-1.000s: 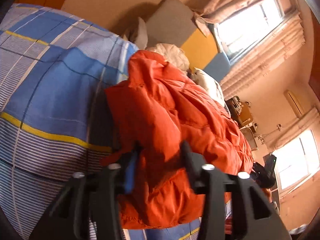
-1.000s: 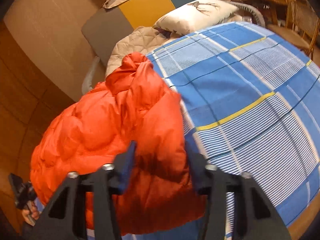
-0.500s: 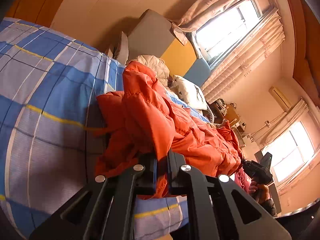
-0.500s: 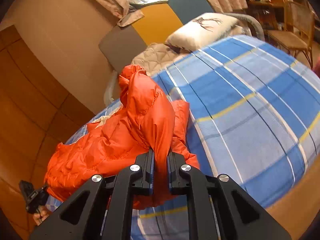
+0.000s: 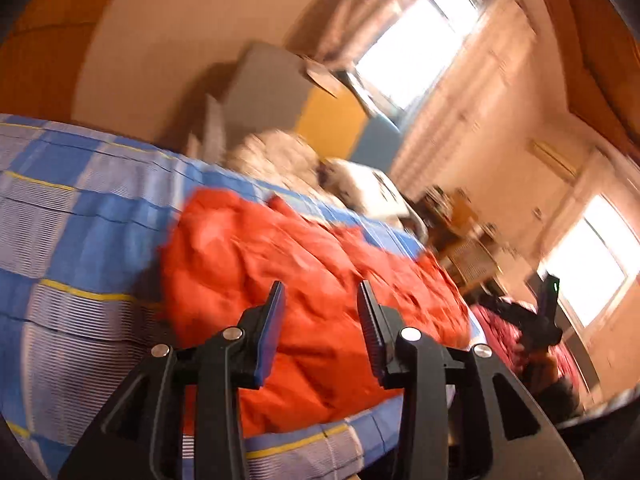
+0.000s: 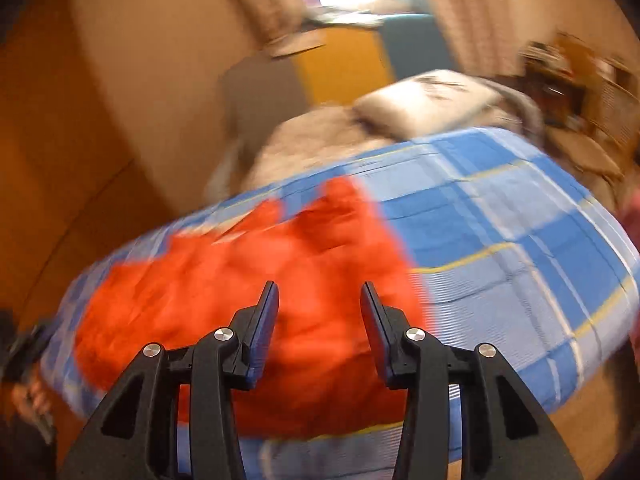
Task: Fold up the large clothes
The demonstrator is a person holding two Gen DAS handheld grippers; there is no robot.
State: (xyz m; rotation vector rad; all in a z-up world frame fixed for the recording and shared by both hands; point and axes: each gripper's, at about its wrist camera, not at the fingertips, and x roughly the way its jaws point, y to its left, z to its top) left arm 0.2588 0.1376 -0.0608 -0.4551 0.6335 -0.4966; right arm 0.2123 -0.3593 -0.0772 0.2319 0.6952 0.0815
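Note:
An orange puffer jacket (image 5: 296, 280) lies bunched on a bed with a blue plaid cover (image 5: 80, 232). Both views are blurred by motion. My left gripper (image 5: 320, 296) hovers above the jacket's near edge, its jaws opening, with nothing pinched between them. In the right wrist view the same orange jacket (image 6: 240, 296) spreads over the left half of the blue plaid cover (image 6: 520, 248). My right gripper (image 6: 318, 296) hangs over it, jaws opening too, and no cloth is caught between its pads. The right gripper (image 5: 540, 320) also shows at the far right of the left wrist view.
Pillows (image 6: 424, 100) and a beige quilt (image 6: 312, 140) lie at the bed's head, against a grey, yellow and blue headboard (image 6: 340, 64). Curtained windows (image 5: 408, 48) sit behind. A cluttered desk and chair (image 6: 580, 80) stand beside the bed. A hand (image 6: 28, 392) with the other gripper shows at lower left.
Half a second ago both grippers were shut on folds of the orange jacket, lifting it. Both have let go and opened, the jacket has dropped flat onto the bed, and both hands rose.

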